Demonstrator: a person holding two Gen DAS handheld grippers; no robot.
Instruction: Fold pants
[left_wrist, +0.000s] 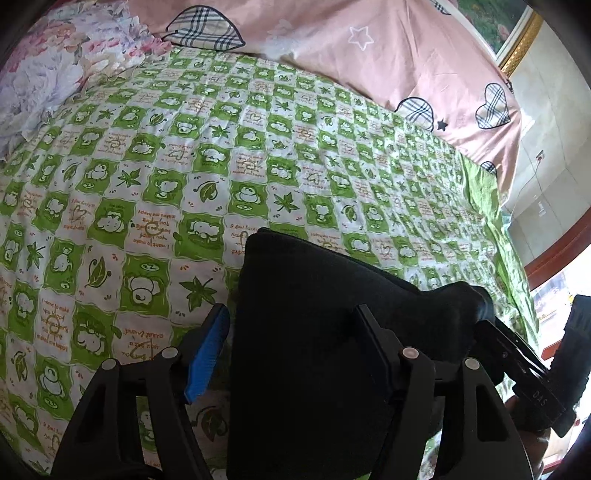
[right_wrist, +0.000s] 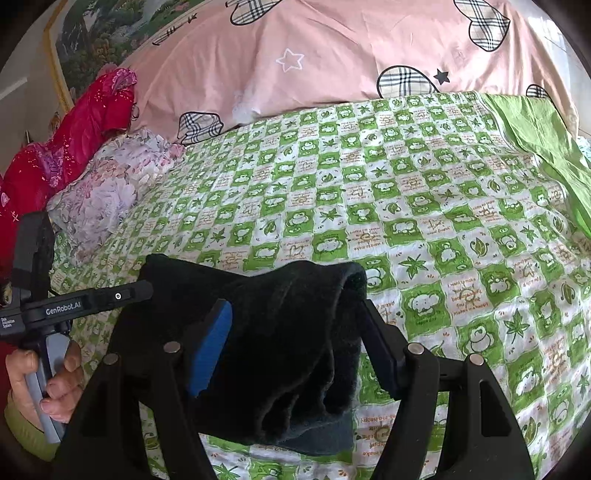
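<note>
Right wrist: green checked bedsheet (right_wrist: 369, 192) under black pants (right_wrist: 280, 350).

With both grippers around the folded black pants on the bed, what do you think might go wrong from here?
1. The black pants lie in bulky, uneven layers between the right gripper's open jaws; pulling away carelessly might drag a layer and undo the fold.
2. The left gripper is also open astride the fabric; its fingers could snag the green checked sheet.

Black pants (right_wrist: 266, 347), folded, on the bed.
I see one compact bundle of dark, fleecy fabric (left_wrist: 310, 332) in stacked layers, lying flat on the green-and-white checked sheet (right_wrist: 406, 206), rolled fold edge on its far side.
</note>
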